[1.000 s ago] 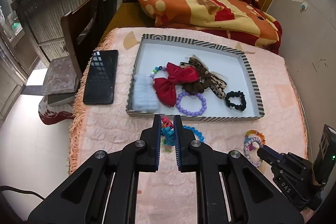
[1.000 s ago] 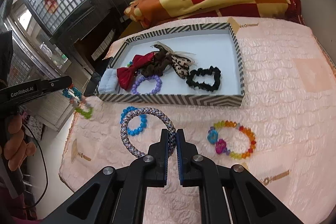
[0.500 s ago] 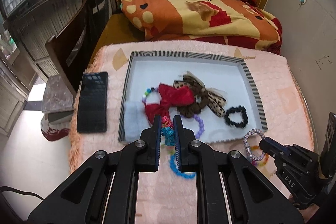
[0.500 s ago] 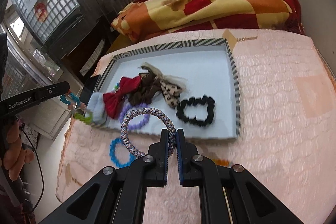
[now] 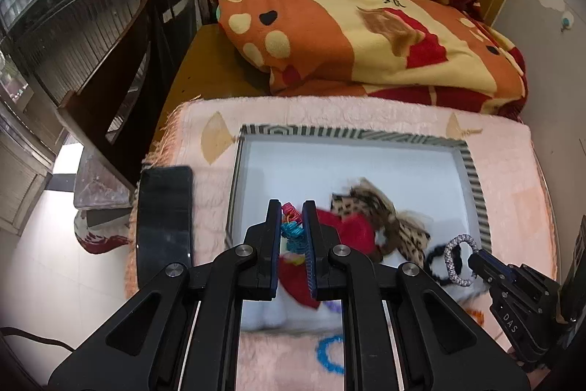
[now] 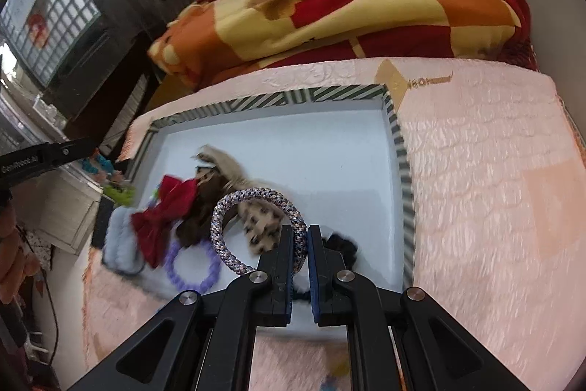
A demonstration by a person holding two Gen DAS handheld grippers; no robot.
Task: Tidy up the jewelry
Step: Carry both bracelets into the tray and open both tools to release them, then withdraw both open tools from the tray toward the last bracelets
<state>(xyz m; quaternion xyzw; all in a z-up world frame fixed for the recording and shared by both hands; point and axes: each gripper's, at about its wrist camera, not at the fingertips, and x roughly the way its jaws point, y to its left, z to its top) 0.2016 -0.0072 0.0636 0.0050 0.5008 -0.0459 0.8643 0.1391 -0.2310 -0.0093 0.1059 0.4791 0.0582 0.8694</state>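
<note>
- Braided ring [image 6: 256, 229] pinched in right gripper [image 6: 300, 240], held above tray [image 6: 401, 167], over the pile.
- Coil tie [image 5: 292, 233] clamped in left gripper [image 5: 292, 226], above tray's left part.
- Already in tray: red bow [image 6: 164, 211], leopard bow [image 5: 384, 218], purple bracelet [image 6: 190, 266], black scrunchie [image 6: 342, 246].
- Left on cloth [image 6: 494, 189]: blue bracelet [image 5: 329, 354]; both held pieces not yet dropped.
</note>
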